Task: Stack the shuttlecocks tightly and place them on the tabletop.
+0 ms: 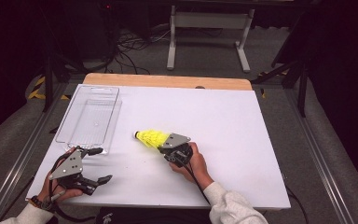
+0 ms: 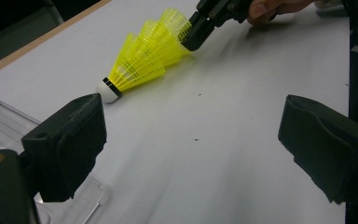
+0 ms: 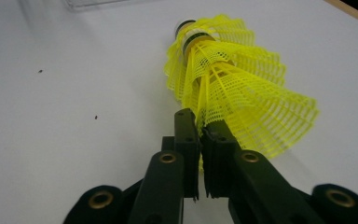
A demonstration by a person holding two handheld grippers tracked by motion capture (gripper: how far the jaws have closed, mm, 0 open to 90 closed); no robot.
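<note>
A white table (image 1: 223,140) stands in a dark room, with cables and a metal frame on the floor beyond it. From the high view we see a clear plastic tray (image 1: 89,114) at the far left of the table, just beyond the left gripper (image 1: 100,164), whose fingers stand wide apart with nothing between them. The left gripper view shows what the high view blurs: the stacked yellow shuttlecocks (image 2: 144,56) lie on their side, white cork end on the table just past the left finger (image 2: 67,144), while the right gripper (image 2: 191,39) grips the skirt end. In the right gripper view we see the right gripper's fingers (image 3: 186,140) drawn narrow, pinching an edge of the mesh skirt, with the cork ends pointing away from the fingertips.
</note>
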